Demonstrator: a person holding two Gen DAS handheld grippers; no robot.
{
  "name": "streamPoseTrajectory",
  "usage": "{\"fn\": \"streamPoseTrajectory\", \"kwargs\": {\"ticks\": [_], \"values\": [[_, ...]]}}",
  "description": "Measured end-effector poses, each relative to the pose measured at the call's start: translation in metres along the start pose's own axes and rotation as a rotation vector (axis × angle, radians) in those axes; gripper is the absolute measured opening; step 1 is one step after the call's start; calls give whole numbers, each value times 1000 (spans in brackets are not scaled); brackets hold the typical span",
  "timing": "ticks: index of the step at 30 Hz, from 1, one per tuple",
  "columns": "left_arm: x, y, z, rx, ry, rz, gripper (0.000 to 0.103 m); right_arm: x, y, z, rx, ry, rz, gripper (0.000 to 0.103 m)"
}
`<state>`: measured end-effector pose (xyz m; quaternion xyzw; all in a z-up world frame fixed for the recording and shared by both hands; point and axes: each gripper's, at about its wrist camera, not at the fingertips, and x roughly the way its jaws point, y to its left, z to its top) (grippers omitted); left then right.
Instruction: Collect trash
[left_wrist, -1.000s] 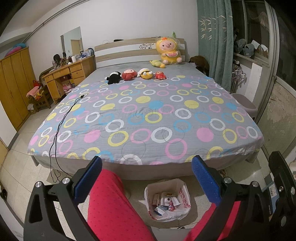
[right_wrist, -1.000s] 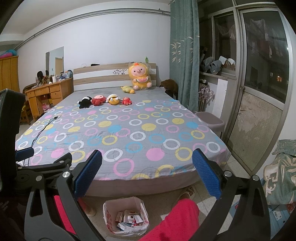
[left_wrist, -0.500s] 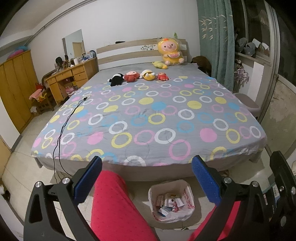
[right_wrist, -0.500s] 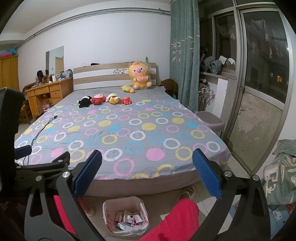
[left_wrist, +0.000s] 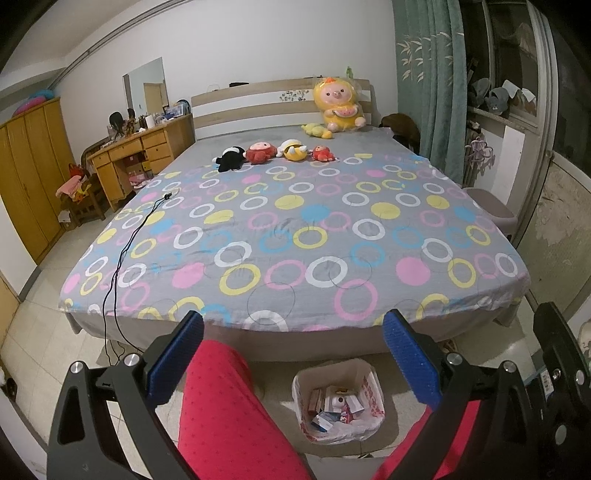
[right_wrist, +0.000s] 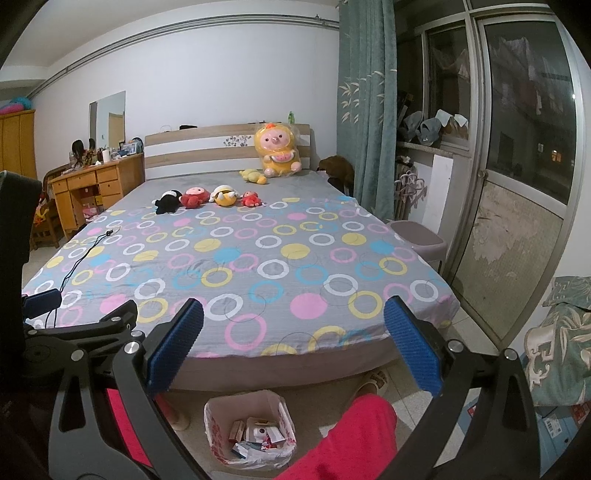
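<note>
With both the left gripper (left_wrist: 293, 363) and right gripper (right_wrist: 293, 349) held wide apart and empty, the lined trash bin (left_wrist: 338, 400) is best approached from above, its bag rim pinched squarely.

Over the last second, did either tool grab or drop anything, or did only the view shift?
Only the left tool moved: its view rose and drew back slightly, so the trash bin sits lower in frame. The right tool barely shifted. Both stayed open and empty; bin contents and bed unchanged.
</note>
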<state>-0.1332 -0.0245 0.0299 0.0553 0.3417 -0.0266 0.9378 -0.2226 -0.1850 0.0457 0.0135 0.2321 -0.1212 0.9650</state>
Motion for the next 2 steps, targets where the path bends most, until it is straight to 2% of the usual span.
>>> {"fn": "streamPoseTrajectory", "kwargs": {"ticks": [2], "values": [[0,-1,0,-1,0,0,95,0,0,0,0,0,-1,96]]}}
